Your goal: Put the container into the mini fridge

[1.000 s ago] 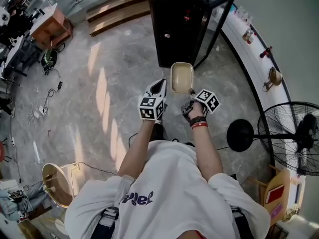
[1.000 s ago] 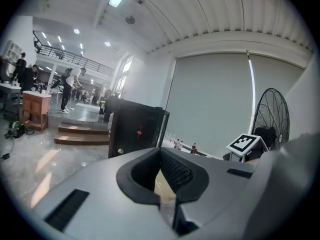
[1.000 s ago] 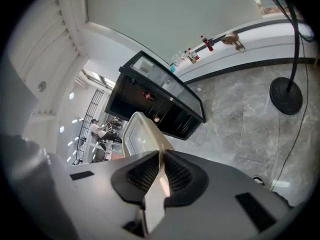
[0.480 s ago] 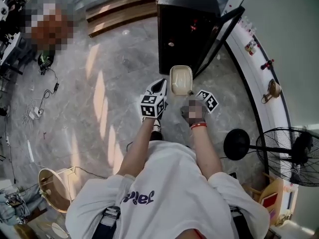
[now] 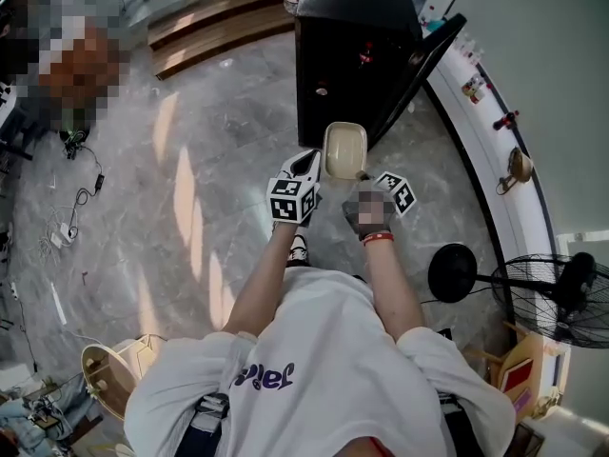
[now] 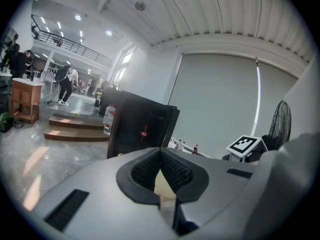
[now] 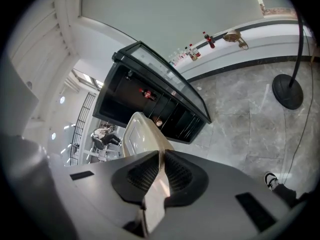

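Container = cream, shallow, rounded-rectangle tub, open side up, carried in the air just in front of the mini fridge, not yet inside. Fridge door is swung wide open, so the dark opening faces the container w/ nothing btwn them.

Right gripper is clamped on the tub's thin rim at the end farthest from the fridge. The right gripper view shows the rim running btwn the pads and the rest of the tub reaching out toward the fridge. Left gripper sits at the tub's left edge, same distance from the fridge. Its jaws are drawn together w/ a cream sliver pinched btwn the pads, prob. the tub's side rim, though the head view doesn't settle that contact.

Handling, as a judgement: tub looks like stiff, smooth plastic and seems empty, so prob. light and not fragile. Main risk is leverage. Held by one end of a thin rim, most of it sticks out past the jaws and could droop or twist, and smooth plastic may slide in the pads. Rim is the only real grip, since the walls look too wide for the jaws. Two rim holds, end + side as now, should keep it level going onto a fridge shelf. Shelf height inside the fridge is too dark to read.
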A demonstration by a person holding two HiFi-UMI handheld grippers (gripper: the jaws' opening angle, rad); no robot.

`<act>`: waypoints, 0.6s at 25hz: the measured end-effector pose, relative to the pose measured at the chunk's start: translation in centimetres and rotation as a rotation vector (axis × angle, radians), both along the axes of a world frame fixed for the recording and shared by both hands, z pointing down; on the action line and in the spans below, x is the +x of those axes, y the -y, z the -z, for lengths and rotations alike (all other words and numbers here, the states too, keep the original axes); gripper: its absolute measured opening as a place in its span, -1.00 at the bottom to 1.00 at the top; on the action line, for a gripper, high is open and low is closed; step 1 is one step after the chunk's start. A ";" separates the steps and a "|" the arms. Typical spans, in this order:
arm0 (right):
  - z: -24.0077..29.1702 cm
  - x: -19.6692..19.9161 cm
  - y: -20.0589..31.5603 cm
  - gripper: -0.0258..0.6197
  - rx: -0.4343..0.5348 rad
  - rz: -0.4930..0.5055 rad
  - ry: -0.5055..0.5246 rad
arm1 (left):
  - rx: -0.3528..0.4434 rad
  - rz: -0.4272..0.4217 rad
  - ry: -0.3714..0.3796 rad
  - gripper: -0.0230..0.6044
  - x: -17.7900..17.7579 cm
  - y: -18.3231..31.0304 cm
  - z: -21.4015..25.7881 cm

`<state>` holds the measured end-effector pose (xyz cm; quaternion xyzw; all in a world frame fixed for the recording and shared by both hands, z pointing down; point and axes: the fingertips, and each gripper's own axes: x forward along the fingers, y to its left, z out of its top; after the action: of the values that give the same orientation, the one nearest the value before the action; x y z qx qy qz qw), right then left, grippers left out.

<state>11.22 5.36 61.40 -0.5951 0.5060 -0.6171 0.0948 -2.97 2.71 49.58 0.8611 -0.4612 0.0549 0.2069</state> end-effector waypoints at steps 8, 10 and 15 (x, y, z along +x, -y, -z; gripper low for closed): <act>-0.2 -2.0 4.8 -0.77 0.008 -0.043 0.004 | 0.000 -0.045 -0.007 -0.86 -1.8 4.9 -0.5; -0.5 -2.6 6.1 -0.77 0.011 -0.052 0.010 | 0.003 -0.055 -0.014 -0.86 -2.2 6.0 -0.8; -0.4 -4.1 8.8 -0.77 0.023 -0.075 0.041 | 0.004 -0.080 -0.036 -0.86 -3.3 8.0 -1.2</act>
<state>7.10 -3.39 61.84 -0.5997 0.4884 -0.6194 0.1347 -6.29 -5.29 50.81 0.8801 -0.4225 0.0468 0.2113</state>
